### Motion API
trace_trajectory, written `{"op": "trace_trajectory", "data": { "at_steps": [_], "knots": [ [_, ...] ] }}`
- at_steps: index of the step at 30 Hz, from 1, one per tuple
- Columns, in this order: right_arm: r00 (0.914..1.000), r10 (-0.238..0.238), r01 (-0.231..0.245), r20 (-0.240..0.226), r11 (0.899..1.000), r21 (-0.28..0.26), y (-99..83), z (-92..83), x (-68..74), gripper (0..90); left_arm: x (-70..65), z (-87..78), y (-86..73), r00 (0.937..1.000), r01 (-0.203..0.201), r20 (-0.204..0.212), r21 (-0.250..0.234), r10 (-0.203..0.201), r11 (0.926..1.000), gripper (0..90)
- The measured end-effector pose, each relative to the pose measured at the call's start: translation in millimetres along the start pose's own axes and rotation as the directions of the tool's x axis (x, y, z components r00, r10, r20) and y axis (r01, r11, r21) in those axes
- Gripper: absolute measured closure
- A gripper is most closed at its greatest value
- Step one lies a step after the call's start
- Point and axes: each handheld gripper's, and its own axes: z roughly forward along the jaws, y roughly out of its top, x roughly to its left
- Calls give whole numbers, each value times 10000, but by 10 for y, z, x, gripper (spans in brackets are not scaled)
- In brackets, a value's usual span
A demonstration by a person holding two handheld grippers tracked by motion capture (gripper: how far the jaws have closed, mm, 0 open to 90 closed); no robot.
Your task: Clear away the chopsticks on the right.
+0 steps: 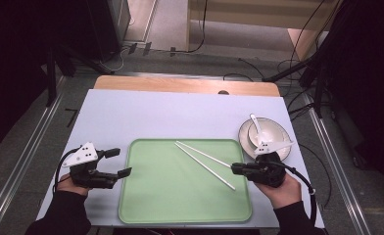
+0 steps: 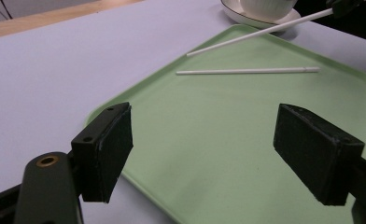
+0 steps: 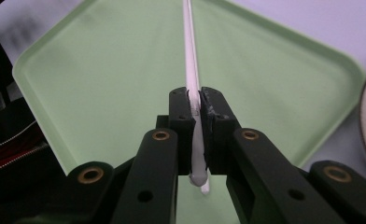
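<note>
At nine o'clock, the left gripper (image 1: 115, 161) hovers beside the smooth green tray (image 1: 146, 196), jaws wide apart, empty. At three o'clock, the right gripper (image 1: 235, 169) has its jaws clamped on a thin white chopstick (image 1: 202, 152); its twin (image 1: 204, 166) lies flat on the tray. A glossy white plate (image 1: 284, 147) sits at two o'clock.

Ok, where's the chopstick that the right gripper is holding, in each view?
High view: the held chopstick runs up-left over the green tray from the right gripper.
Left gripper view: upper right, slanting over the tray's far edge, above the other chopstick, which lies flat.
Right gripper view: centre, clamped between the jaws, pointing up the picture.
Shared landmark: the green tray.
</note>
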Motion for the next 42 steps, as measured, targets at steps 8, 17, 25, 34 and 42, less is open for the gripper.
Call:
{"op": "trace_trajectory", "data": {
  "at_steps": [8,17,25,34,42],
  "knots": [
    [9999,18,-13,-120,9992,405,-27,155,38,849,-4,-1,-2,10000,0,-15,-2,0,10000,199],
    [9995,-313,313,-19,9954,906,-115,365,122,845,11,29,15,10000,-27,76,-2,27,10000,199],
    [9991,-411,423,-121,9911,1259,-170,505,174,843,19,76,38,9998,-12,196,11,12,10000,199],
    [9979,-639,648,-112,9822,1762,-220,656,208,840,35,97,55,9997,-20,230,-34,21,10000,198],
    [9967,-815,807,-45,9759,2028,-255,727,150,838,28,96,54,9997,-12,223,-3,12,10000,198]
  ]
}}
